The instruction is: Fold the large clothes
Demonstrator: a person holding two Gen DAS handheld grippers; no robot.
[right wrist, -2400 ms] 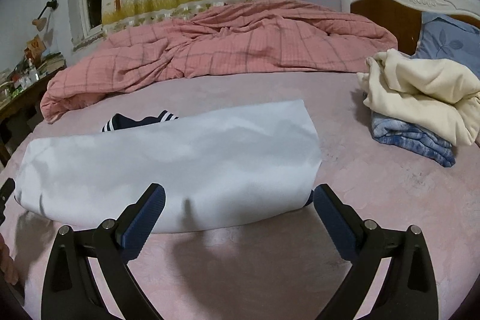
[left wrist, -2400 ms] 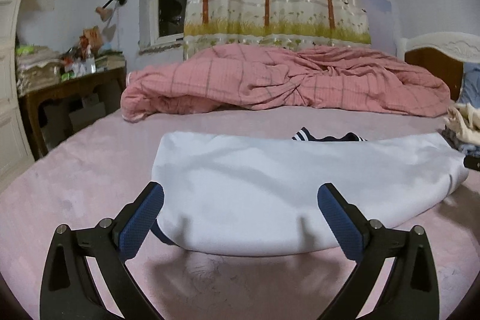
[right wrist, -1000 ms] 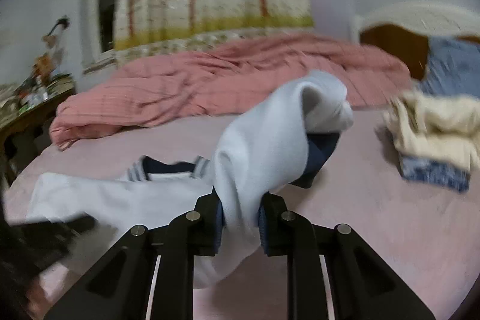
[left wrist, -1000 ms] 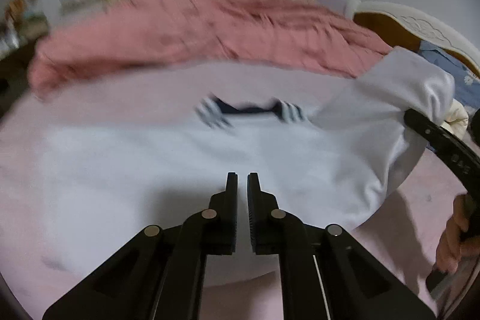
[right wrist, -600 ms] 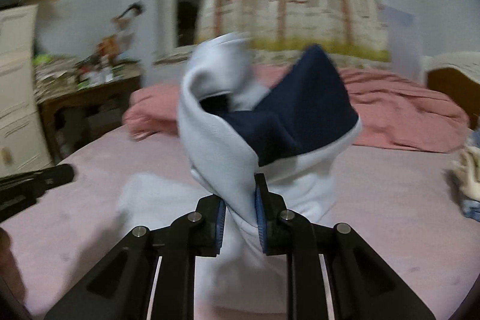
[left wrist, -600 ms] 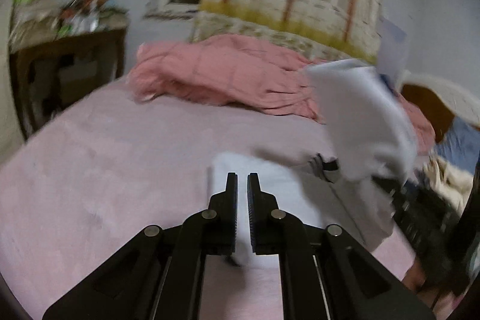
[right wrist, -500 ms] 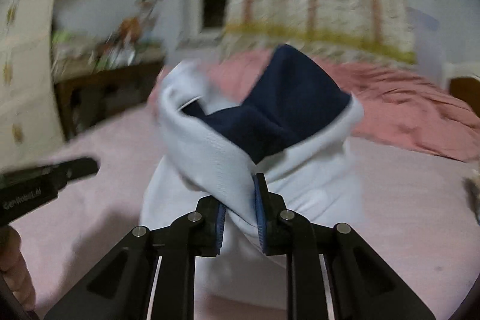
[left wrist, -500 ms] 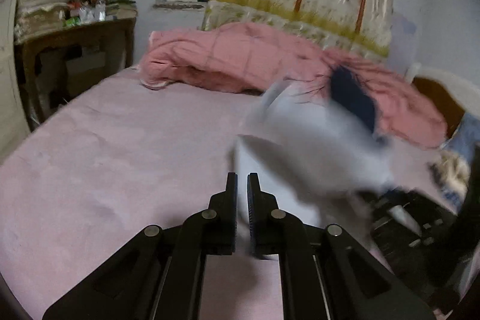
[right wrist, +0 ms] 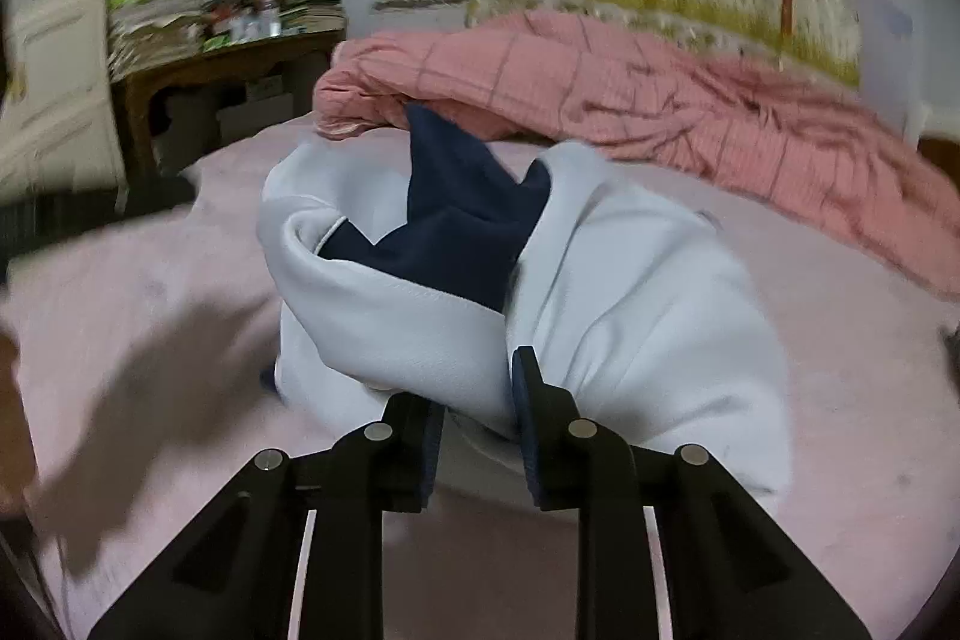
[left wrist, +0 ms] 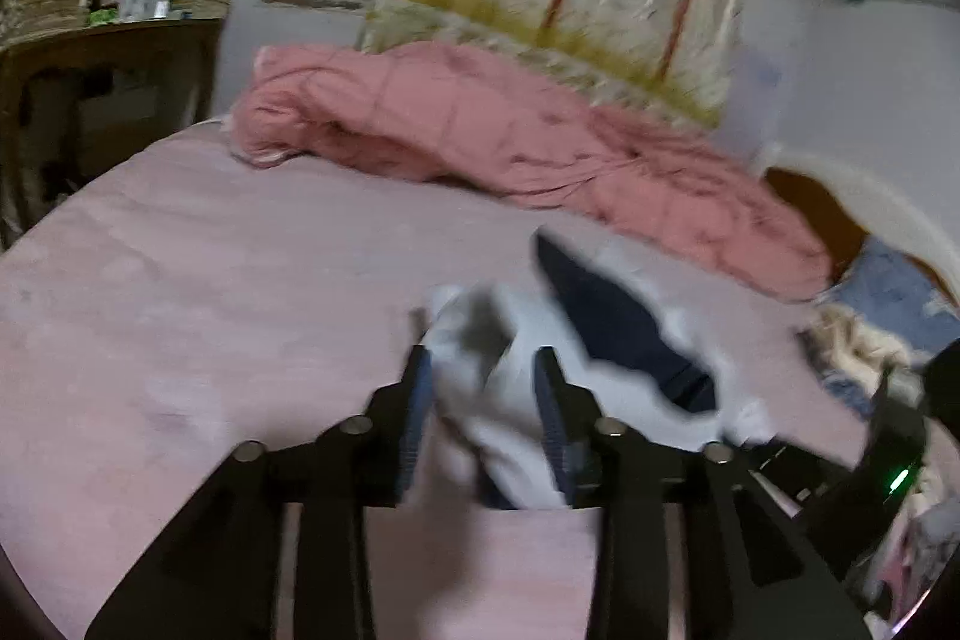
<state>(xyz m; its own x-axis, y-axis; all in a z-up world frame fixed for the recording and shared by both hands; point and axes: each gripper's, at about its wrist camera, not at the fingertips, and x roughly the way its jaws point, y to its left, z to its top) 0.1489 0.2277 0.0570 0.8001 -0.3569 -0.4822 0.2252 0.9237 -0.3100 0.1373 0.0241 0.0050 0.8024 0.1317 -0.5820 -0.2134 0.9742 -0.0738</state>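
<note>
A white garment (right wrist: 648,292) with a navy lining (right wrist: 462,220) lies bunched and doubled over on the pink bed sheet (right wrist: 840,370). My right gripper (right wrist: 477,418) has a thick fold of it between its pads, and its jaws are opening. In the left wrist view the same garment (left wrist: 516,328) is blurred, with the navy part (left wrist: 612,328) sticking up. My left gripper (left wrist: 483,400) is opening, its jaws apart, with loose white cloth lying between them. The other gripper's black body (left wrist: 840,472) shows low on the right.
A rumpled pink quilt (left wrist: 510,130) runs along the far side of the bed. Folded clothes (left wrist: 858,346) and a blue pillow (left wrist: 900,280) sit by the headboard on the right. A cluttered wooden desk (right wrist: 222,64) and a white cabinet (right wrist: 54,40) stand on the left.
Both grippers closed on the flat white garment's ends and swung them across, doubling it over. Since half a second ago the left jaws have spread and the fold has sunk onto the bed.
</note>
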